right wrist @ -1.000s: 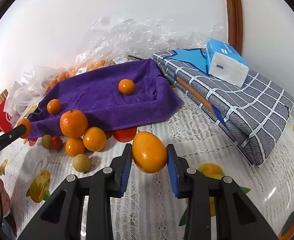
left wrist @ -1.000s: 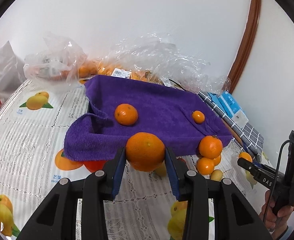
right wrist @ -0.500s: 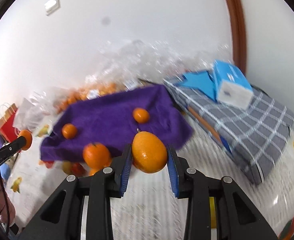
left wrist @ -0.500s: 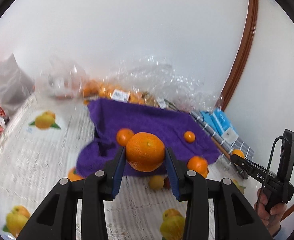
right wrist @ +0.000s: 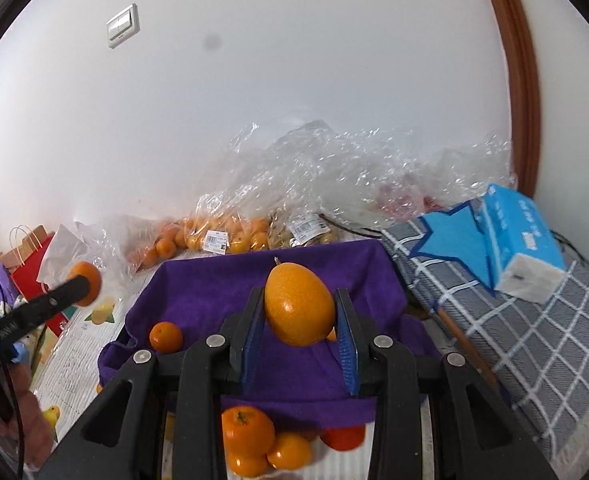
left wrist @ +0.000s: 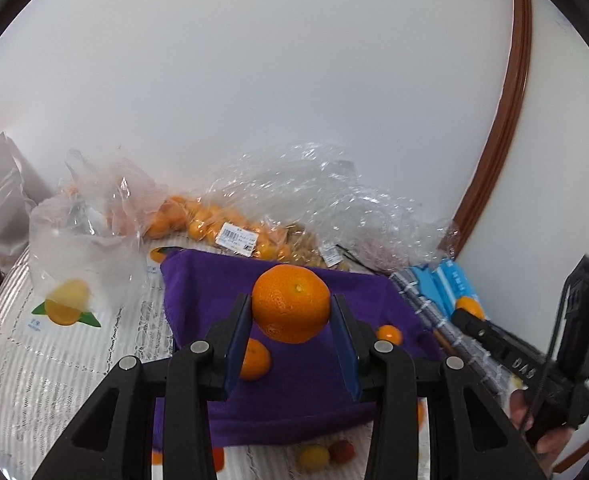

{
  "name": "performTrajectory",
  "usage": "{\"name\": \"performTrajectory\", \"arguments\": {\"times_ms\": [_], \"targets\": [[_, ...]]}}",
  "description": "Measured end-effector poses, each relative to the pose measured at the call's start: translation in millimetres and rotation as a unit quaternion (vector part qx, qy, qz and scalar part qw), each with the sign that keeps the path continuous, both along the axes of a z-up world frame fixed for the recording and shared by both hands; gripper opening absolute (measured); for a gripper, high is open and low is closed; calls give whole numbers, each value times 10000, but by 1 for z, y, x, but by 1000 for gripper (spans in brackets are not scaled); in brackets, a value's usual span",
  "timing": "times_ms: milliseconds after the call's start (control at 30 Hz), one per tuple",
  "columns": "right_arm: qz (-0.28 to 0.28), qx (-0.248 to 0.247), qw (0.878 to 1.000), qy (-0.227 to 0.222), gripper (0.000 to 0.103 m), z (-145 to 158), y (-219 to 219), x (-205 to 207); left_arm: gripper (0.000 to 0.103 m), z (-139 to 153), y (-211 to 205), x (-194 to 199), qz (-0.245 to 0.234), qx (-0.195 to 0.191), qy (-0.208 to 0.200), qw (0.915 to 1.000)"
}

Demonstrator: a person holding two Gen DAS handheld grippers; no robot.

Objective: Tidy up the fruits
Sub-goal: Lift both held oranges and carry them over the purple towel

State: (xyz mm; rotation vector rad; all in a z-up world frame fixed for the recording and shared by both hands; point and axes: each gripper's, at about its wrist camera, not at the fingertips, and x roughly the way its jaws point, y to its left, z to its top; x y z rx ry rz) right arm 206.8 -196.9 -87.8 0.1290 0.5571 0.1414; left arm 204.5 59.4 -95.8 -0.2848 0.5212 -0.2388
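Your clear plastic bags (right wrist: 230, 236) at the wall hold small oranges, and two mandarins (left wrist: 254, 359) lie on the purple towel (left wrist: 294, 392). Your left gripper (left wrist: 290, 320) clamps a round orange (left wrist: 290, 303) above that towel. Your right gripper (right wrist: 299, 320), tilted downward, clamps an oval orange fruit (right wrist: 298, 304) above it too.

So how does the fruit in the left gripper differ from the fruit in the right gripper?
The fruit in the left gripper is round and a little flat; the fruit in the right gripper is egg-shaped and stands taller. The left one is deeper orange with a dimpled skin; the right one is more yellow-orange and smoother. The right one shows a small stem at its top. Both are clamped between blue pads above the purple towel.
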Motion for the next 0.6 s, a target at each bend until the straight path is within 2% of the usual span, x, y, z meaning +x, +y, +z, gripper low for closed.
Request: {"name": "performTrajectory", "arguments": {"times_ms": [67,133,600], "targets": [[12,82,10000,29,34,-10,-3,5,38,-13,-1,6,-75,-4,107,9999],[-19,78,9998,207,34,-22,-7,11,38,-25,-3,16,-176,18,405,9990],[-366,179,9976,562,34,-49,-31,27,38,-37,3,26,-75,-21,574,9983]]}}
